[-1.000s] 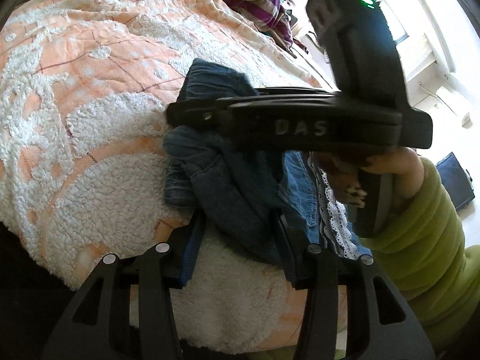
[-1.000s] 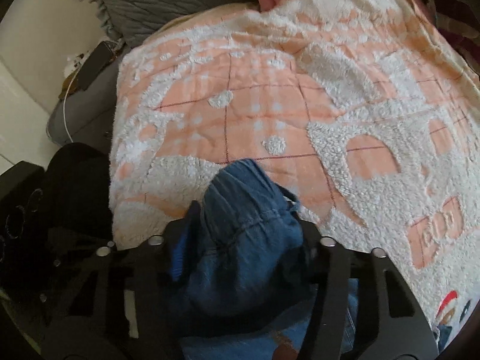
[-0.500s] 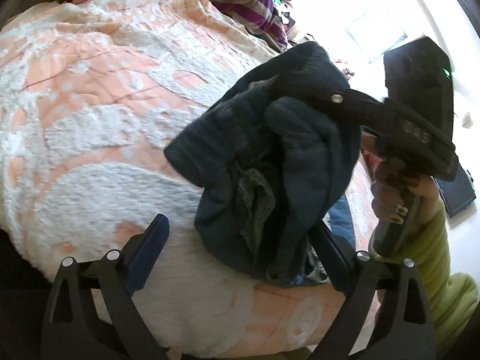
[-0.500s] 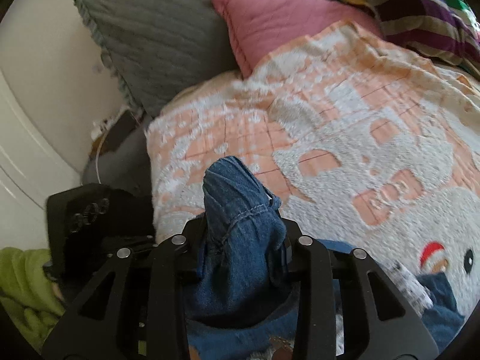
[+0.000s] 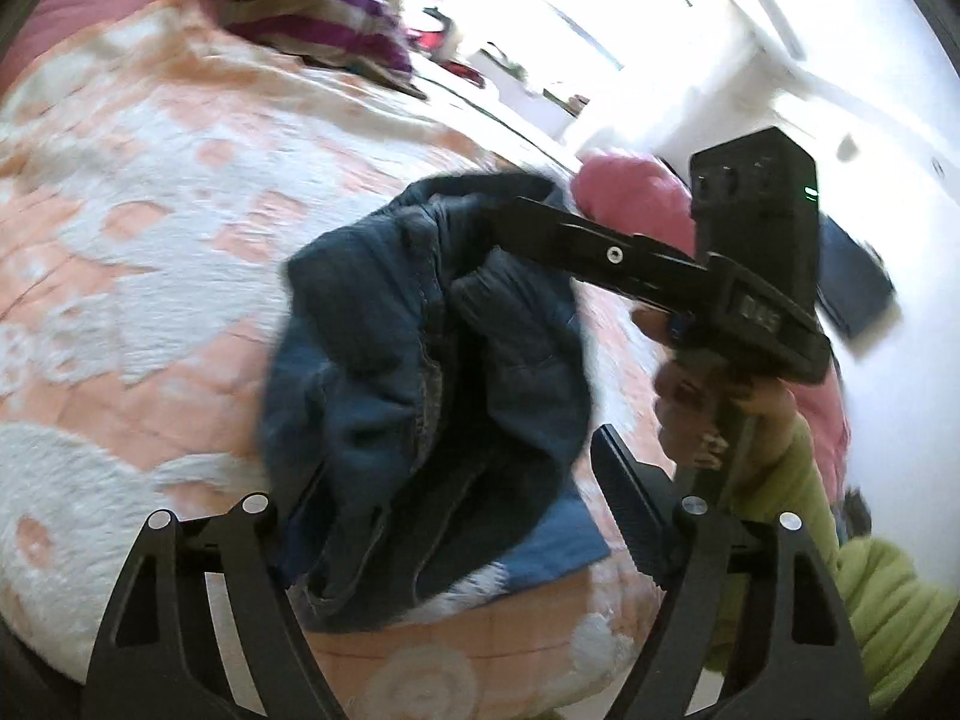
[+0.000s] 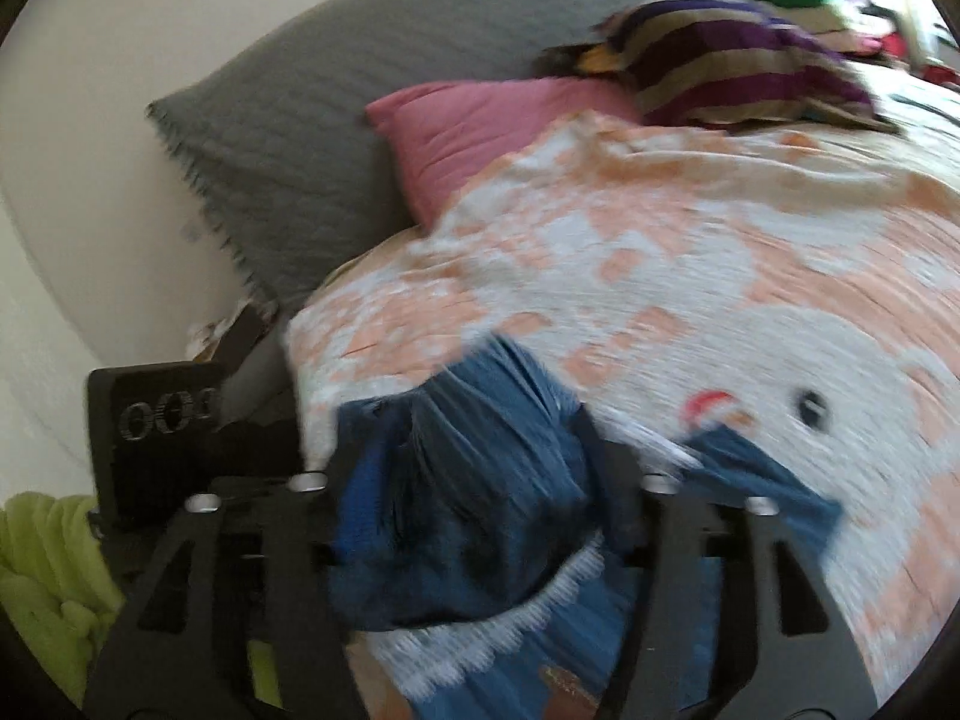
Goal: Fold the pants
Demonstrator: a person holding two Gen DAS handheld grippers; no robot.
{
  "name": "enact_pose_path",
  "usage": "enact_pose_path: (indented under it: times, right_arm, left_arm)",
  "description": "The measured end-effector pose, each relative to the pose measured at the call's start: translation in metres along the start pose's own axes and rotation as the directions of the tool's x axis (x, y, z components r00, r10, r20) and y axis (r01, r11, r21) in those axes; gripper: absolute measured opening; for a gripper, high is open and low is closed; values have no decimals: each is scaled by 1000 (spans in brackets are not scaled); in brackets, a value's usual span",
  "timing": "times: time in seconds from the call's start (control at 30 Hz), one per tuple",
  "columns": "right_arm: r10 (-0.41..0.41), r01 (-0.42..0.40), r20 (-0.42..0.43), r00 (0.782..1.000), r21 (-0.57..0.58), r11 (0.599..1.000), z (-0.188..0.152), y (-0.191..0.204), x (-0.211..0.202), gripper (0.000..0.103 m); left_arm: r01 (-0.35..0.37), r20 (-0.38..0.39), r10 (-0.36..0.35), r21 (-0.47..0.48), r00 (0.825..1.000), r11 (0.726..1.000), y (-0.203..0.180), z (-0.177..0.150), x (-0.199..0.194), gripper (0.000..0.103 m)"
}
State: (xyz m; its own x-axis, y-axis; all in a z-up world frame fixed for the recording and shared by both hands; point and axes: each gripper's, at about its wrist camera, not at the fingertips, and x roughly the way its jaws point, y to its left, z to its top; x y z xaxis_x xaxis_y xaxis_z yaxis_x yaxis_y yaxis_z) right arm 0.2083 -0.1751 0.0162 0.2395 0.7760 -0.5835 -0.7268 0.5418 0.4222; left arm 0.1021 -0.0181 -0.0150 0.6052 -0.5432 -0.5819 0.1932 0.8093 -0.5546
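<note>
I was watching through both wrist cameras, and both pictures were smeared with motion. Farthest left lay the bed (image 5: 150,252), covered by a fleecy peach and white blanket with a striped cushion (image 5: 312,12) at its far edge.

At the near left, my left hand-held gripper (image 5: 444,492) stood spread wide. Half a second earlier its fingers were already parted; a second earlier they were closer in around the cloth. The denim pants (image 5: 420,360) hung bunched in the gap between them, but I could not tell whether either finger touched the fabric.

To the right, the right hand-held gripper (image 5: 510,210) reached in from the side and pinched the top of the bundle, so the pants dangled from it above the blanket. A second earlier that gripper lay flat across the crumpled pants, low on the bed; it had since lifted them.

In the right wrist view the same denim (image 6: 468,492) was clamped between that gripper's fingers, with a white lace trim (image 6: 540,600) hanging below. Another piece of blue cloth (image 6: 762,492) lay on the blanket at the right.

I judged the fold had not begun: the pants were still a raised bundle, and would need shaking out and laying flat on the bed first.
</note>
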Motion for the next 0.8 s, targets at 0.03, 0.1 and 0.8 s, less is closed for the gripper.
enact_pose_path:
  times: [0.03, 0.1, 0.8]
  right_arm:
    - [-35, 35, 1, 999, 18, 999, -8, -7, -6, 64]
    - [-99, 99, -5, 995, 51, 994, -24, -17, -14, 65]
    - [-293, 293, -17, 956, -38, 955, -43, -7, -28, 64]
  left_arm:
    - [11, -17, -11, 11, 1000, 1000, -3, -2, 5, 77]
    - [36, -64, -34, 27, 997, 999, -8, -8, 18, 78]
    - [-204, 58, 197, 139, 979, 969, -1, -21, -23, 62]
